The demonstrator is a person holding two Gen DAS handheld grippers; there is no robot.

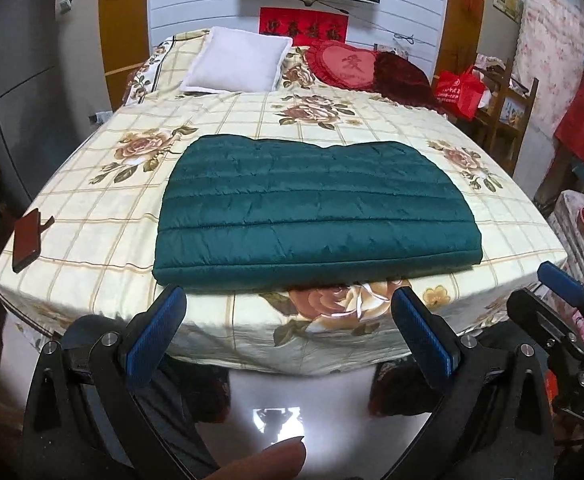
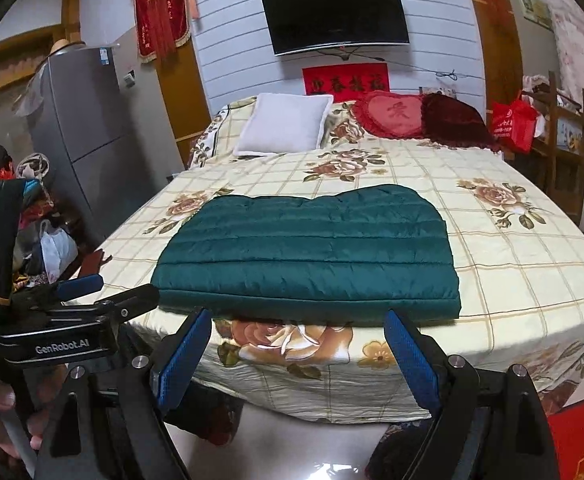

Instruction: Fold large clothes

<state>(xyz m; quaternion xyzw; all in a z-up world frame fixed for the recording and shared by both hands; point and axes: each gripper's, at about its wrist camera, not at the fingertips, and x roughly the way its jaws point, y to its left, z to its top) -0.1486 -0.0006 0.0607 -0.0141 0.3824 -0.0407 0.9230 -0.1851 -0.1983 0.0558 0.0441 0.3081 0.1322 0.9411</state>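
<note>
At the far left edge of the bed (image 1: 92, 216), a flat dark-red phone (image 1: 28, 240) lies on the sheet, its case flap sticking out. Beyond that edge, in the right wrist view, a heap of bags and bundles (image 2: 40, 232) sits beside a grey fridge (image 2: 84, 136); what the bags hold cannot be made out. The left tool (image 1: 288, 324) hangs off the foot of the bed with its blue ribbed pads wide apart and nothing between them. Ahead of it, in the middle of the cream, flower-printed checked sheet, lies the green quilted jacket (image 1: 311, 208), folded into a padded, roughly rectangular slab with stitched channels running across and its near edge close to the foot of the bed; sleeves and collar are tucked out of sight. The right tool (image 2: 297, 350) also stands wide apart and empty, just short of the jacket's near edge. At the headboard rest a white square pillow (image 1: 238, 64), then a red heart-shaped cushion (image 1: 345, 66). Farther right, a red bag (image 1: 457, 90) hangs on a wooden rack, contents hidden.
</note>
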